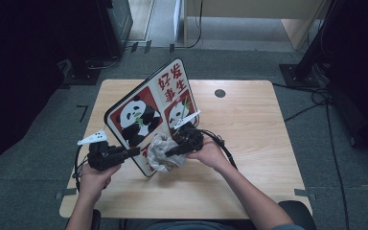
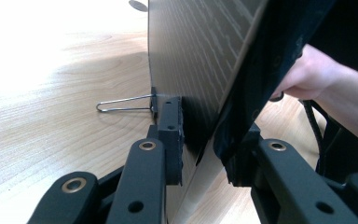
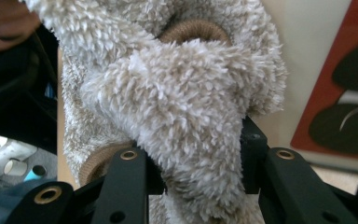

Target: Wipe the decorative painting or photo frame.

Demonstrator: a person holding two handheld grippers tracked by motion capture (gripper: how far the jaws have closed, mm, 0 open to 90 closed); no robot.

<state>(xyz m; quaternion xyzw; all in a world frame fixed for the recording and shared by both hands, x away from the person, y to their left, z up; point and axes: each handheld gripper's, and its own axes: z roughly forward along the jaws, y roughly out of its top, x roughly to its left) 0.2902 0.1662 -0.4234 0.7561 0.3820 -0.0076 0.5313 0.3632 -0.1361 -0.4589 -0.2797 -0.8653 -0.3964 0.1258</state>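
A rounded sign board (image 1: 148,115) printed with pandas and red characters stands tilted on the wooden table (image 1: 249,124). My left gripper (image 1: 135,151) is shut on its lower left edge. In the left gripper view the jaws (image 2: 205,154) pinch the board's dark back (image 2: 191,60), and a wire stand (image 2: 123,105) sticks out behind it. My right gripper (image 1: 172,151) is shut on a fluffy beige cloth (image 1: 160,153) pressed against the board's lower front. The right gripper view has the cloth (image 3: 177,93) bunched between the jaws (image 3: 198,163), with the board's red print (image 3: 340,93) behind.
A round cable hole (image 1: 220,93) sits near the table's far edge. Bare wood lies to the right of the board and along the front edge. Dark equipment and cables (image 1: 316,96) stand on the floor around the table.
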